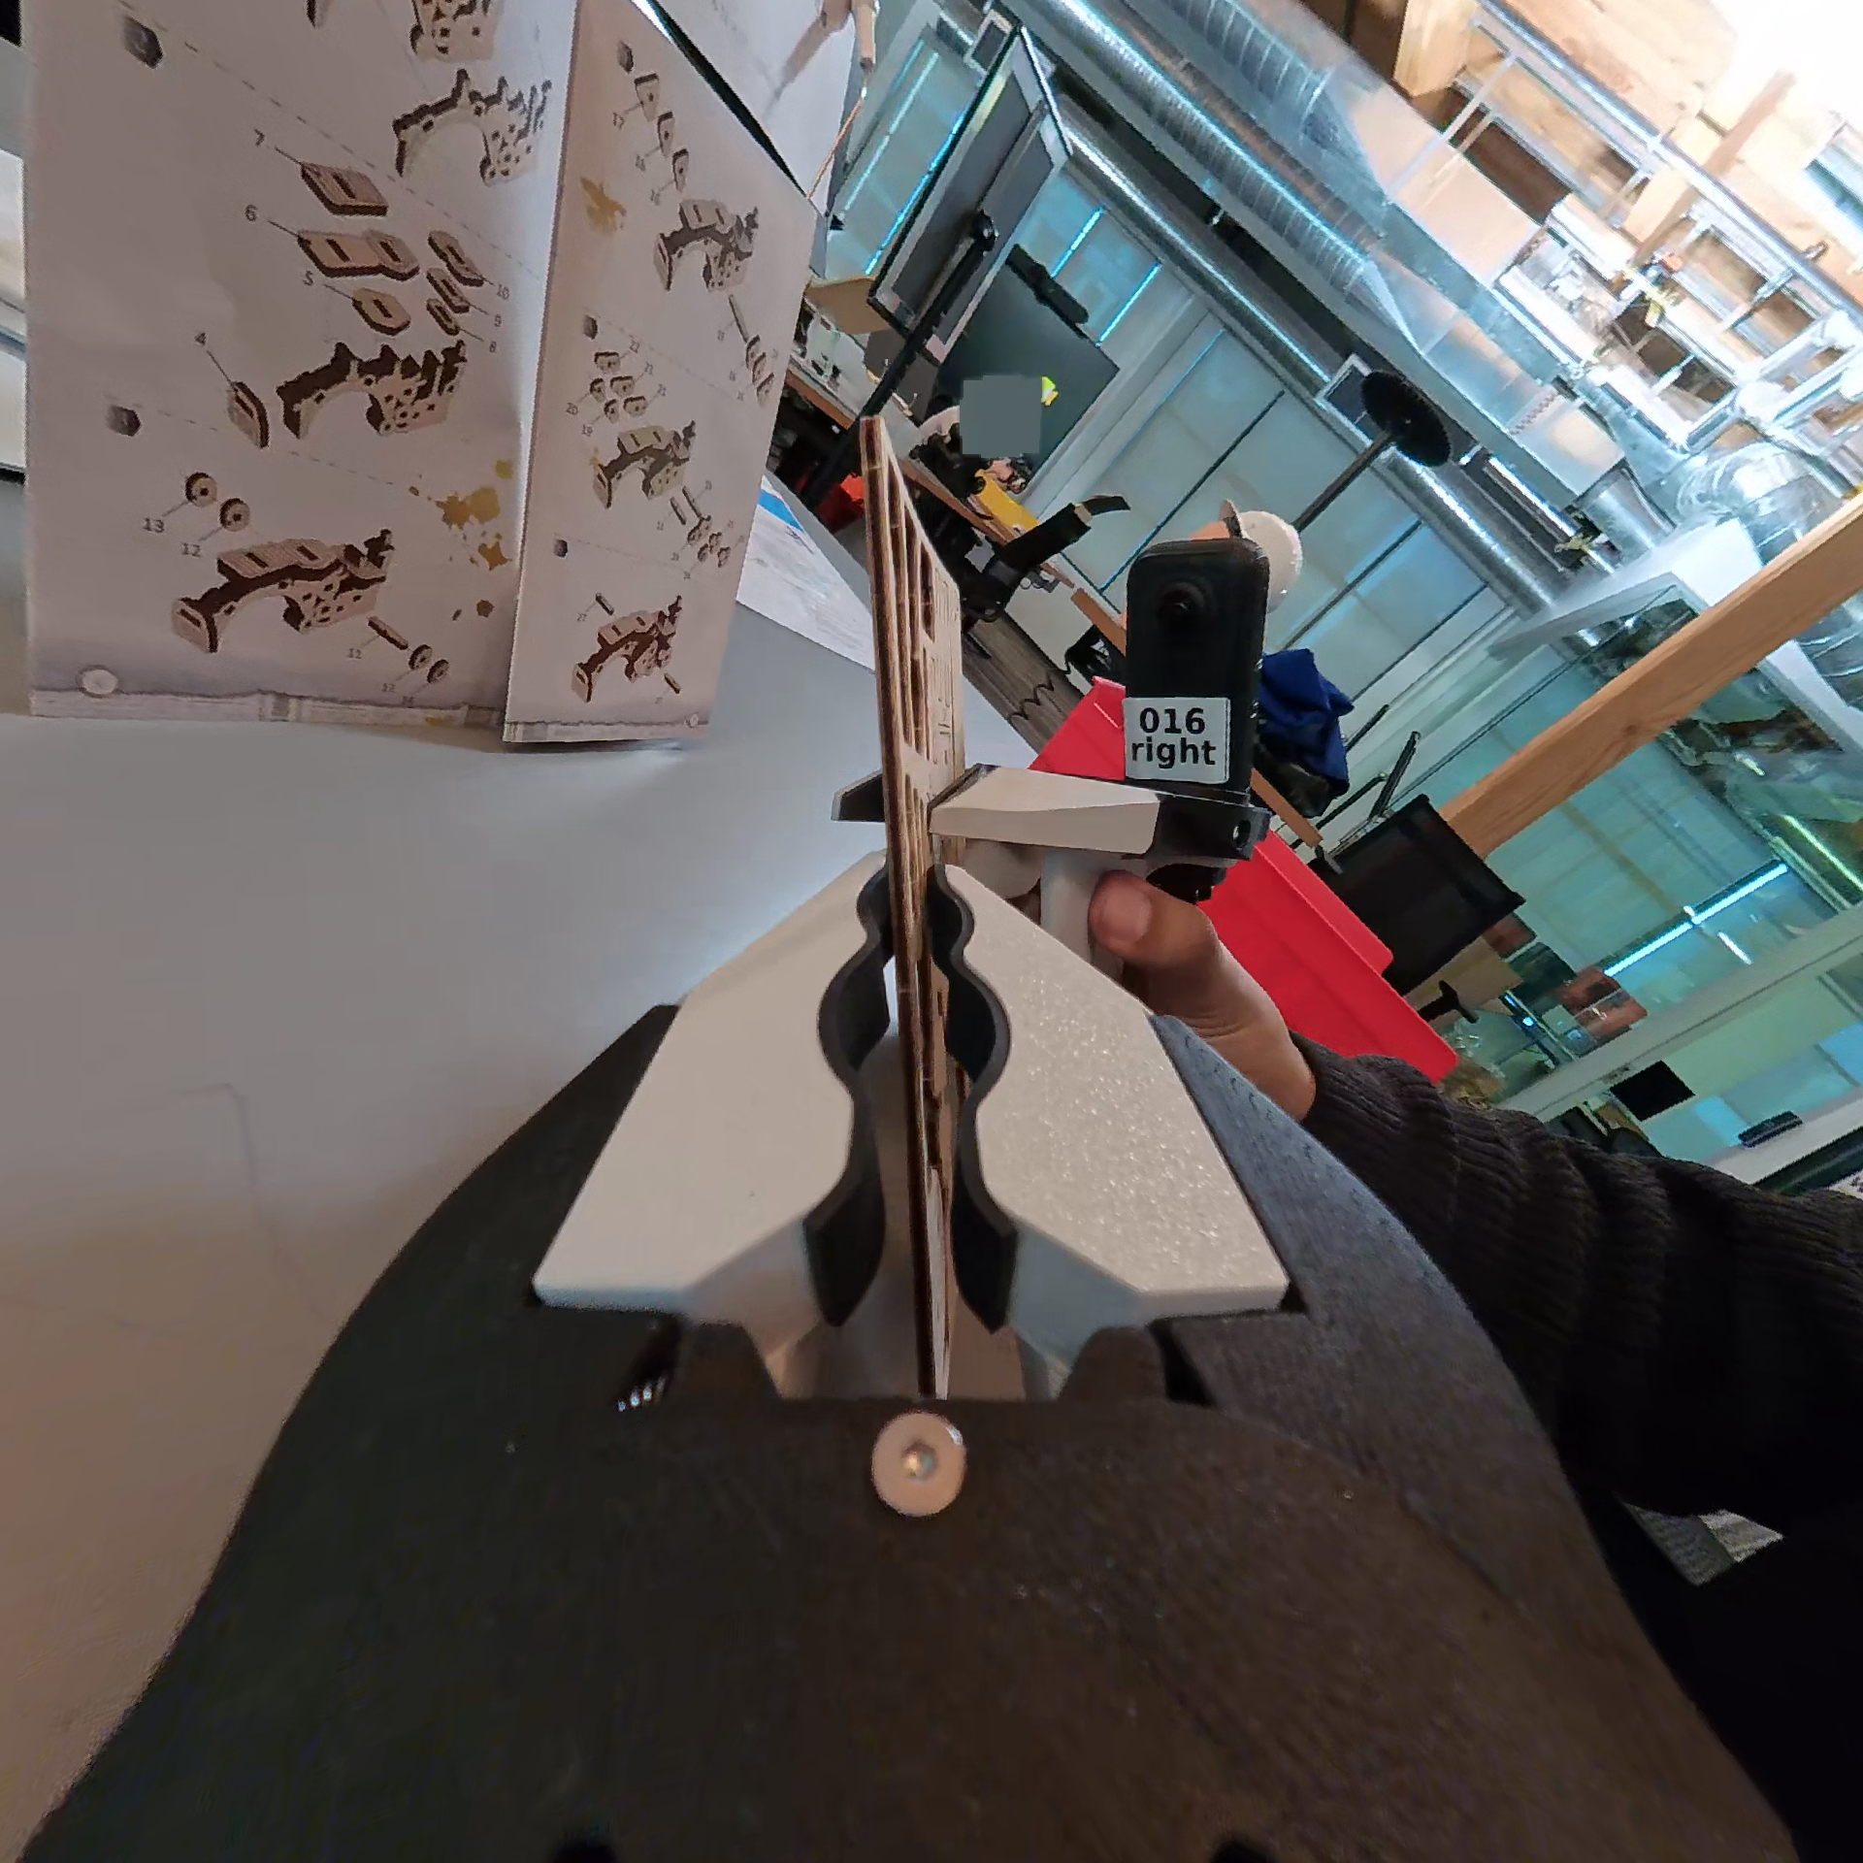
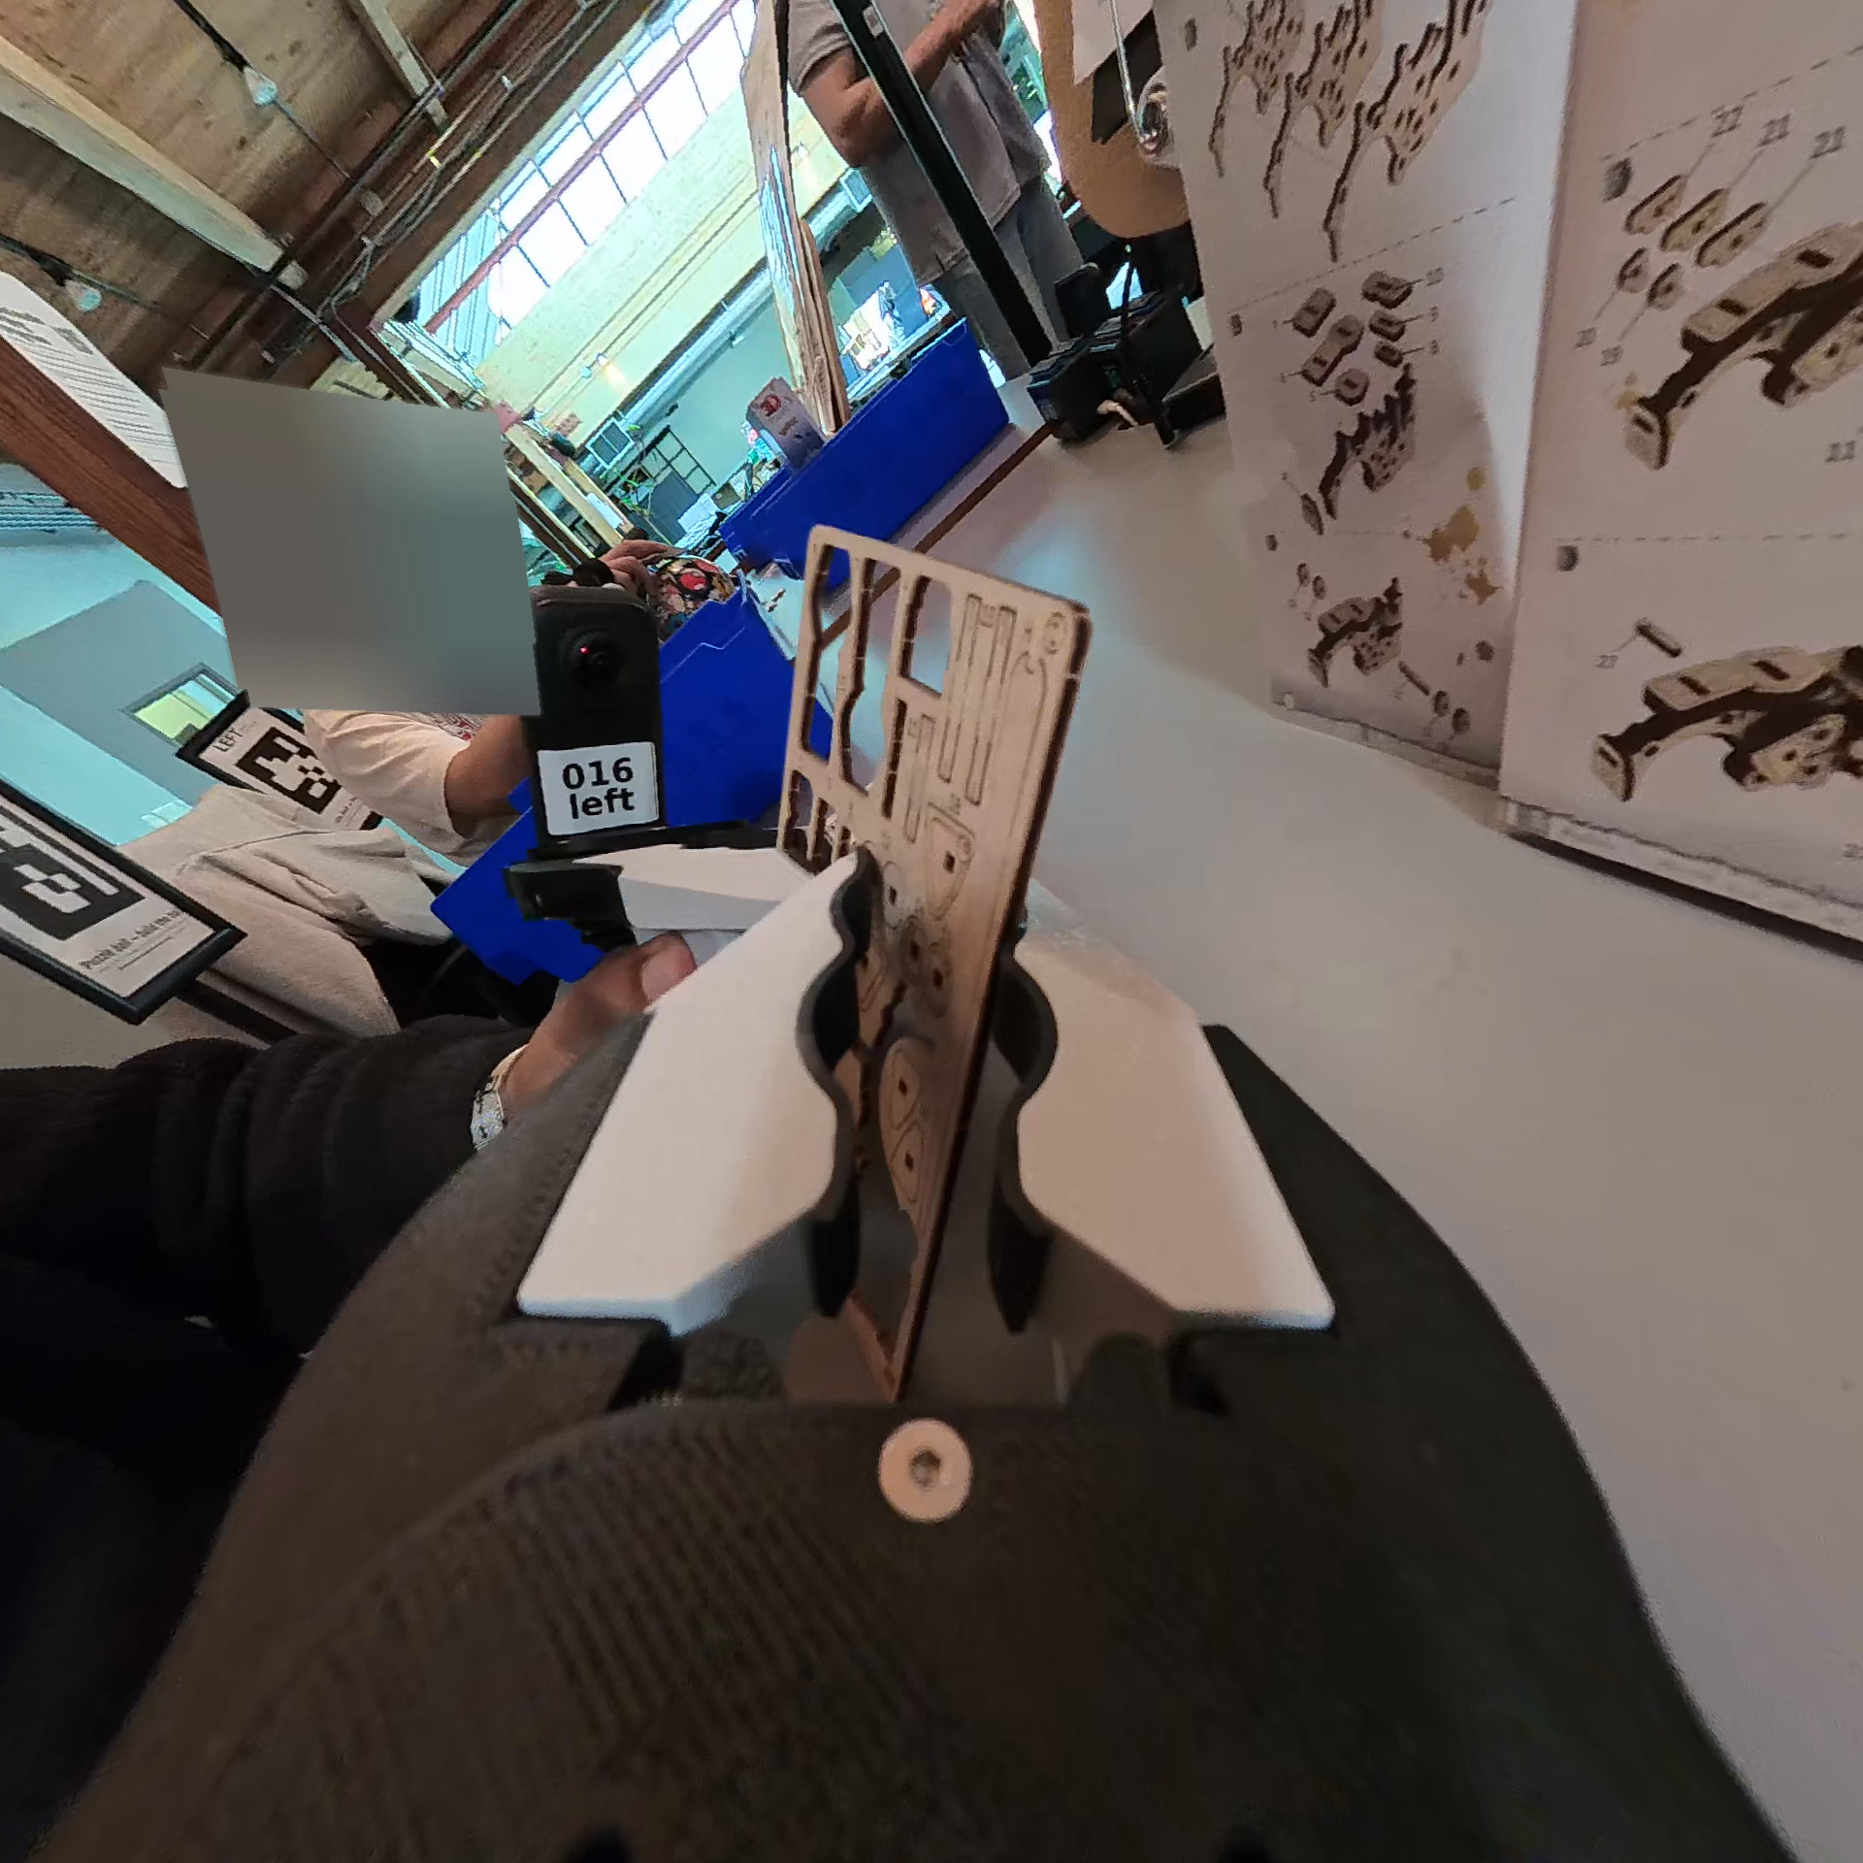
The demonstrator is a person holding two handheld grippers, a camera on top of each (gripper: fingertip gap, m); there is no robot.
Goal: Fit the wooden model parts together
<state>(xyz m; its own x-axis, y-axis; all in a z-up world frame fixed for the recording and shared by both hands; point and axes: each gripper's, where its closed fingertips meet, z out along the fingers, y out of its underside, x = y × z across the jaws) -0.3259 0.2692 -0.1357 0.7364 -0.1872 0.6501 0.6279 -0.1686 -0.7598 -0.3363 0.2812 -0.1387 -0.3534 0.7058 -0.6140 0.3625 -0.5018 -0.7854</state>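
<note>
Both grippers clamped on same laser-cut plywood parts sheet (image 2: pixel 933 766), held upright above white table (image 1: pixel 302 958): L gripper (image 1: pixel 912 887) and R gripper (image 2: pixel 933 907) at opposite edges. Instruction sheets (image 1: pixel 302 353) standing nearby.

Open white table (image 1: pixel 302 958) lies to my left, but the upright instruction sheet (image 1: pixel 302 353) walls off the far side, and my right gripper (image 1: pixel 912 796) crowds the wooden sheet (image 1: pixel 907 625).
</note>
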